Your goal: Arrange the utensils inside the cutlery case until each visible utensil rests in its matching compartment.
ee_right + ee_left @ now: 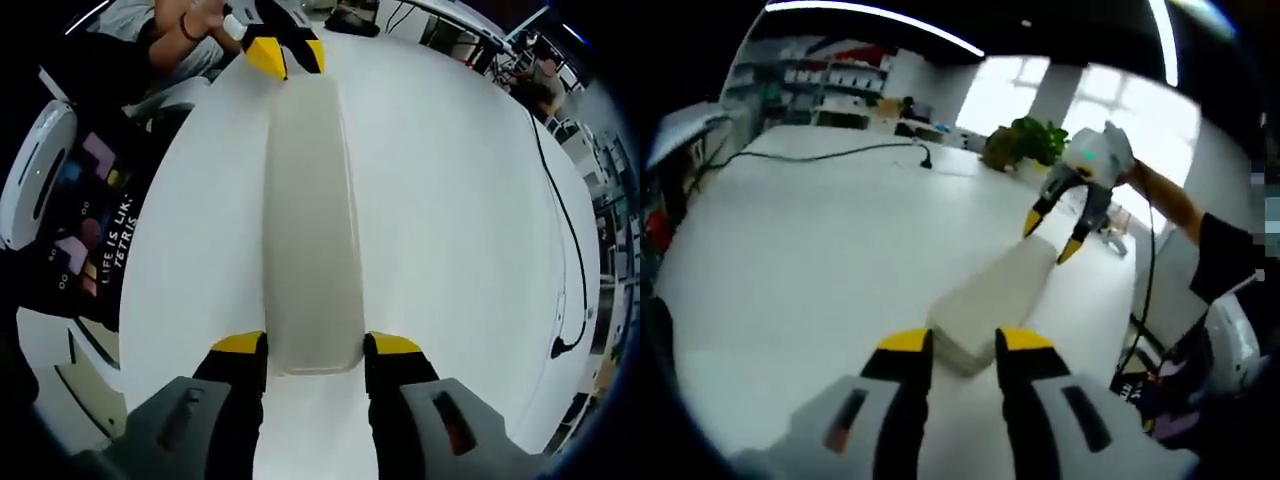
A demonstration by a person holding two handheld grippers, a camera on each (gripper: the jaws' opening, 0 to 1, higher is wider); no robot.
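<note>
two open tools [963, 345] [316, 350], straddling case [310, 230] ends

Both grippers are showing grey bodies with black jaws capped in yellow: left gripper [964, 345], right gripper [316, 350]. At three o'clock (left gripper view), the person is wearing a black sleeve [1228, 255].

A broad, smooth white surface [820, 250] carries a long, closed, pale off-white plastic cutlery case [995, 300] with rounded ends, lying flat near one edge. A thin black cable [830, 154] trails across the far side of the surface, ending in a small black plug [560, 347], well apart from the case.
</note>
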